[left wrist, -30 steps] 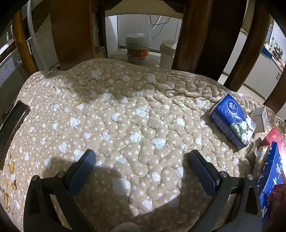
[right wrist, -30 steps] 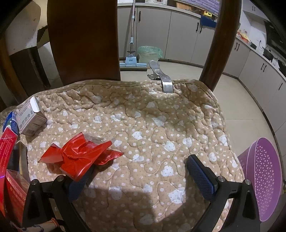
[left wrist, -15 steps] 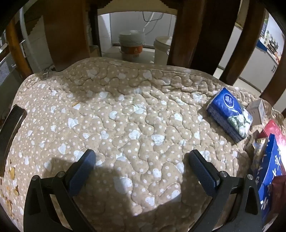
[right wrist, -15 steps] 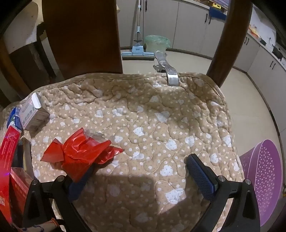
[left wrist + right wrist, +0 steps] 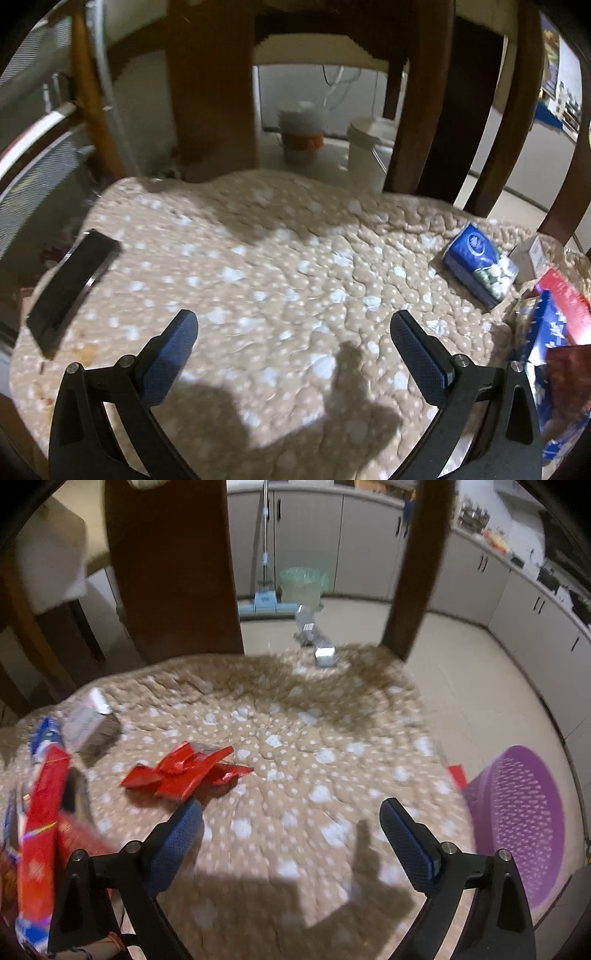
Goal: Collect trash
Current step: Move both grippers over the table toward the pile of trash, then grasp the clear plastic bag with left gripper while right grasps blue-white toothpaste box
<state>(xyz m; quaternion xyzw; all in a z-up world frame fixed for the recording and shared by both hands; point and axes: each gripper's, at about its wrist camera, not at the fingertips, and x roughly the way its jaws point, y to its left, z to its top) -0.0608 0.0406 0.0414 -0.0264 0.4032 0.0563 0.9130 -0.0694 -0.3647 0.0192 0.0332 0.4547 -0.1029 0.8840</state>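
Observation:
A crumpled red wrapper lies on the quilted beige cushion, just beyond my right gripper's left fingertip. My right gripper is open and empty above the cushion. My left gripper is open and empty over a bare stretch of the cushion. A blue tissue pack lies to its right, beside a small white box. The same box shows at the left of the right wrist view.
Red and blue boxes pile at the cushion's right; the pile also shows in the right wrist view. A black flat object lies at the left edge. A purple basket stands on the floor. A metal clip grips the far edge. Chair slats rise behind.
Both grippers have pulled back and risen, so more of the cushion and floor shows. The red wrapper now lies clear ahead of the right gripper's left finger. Both stay open.

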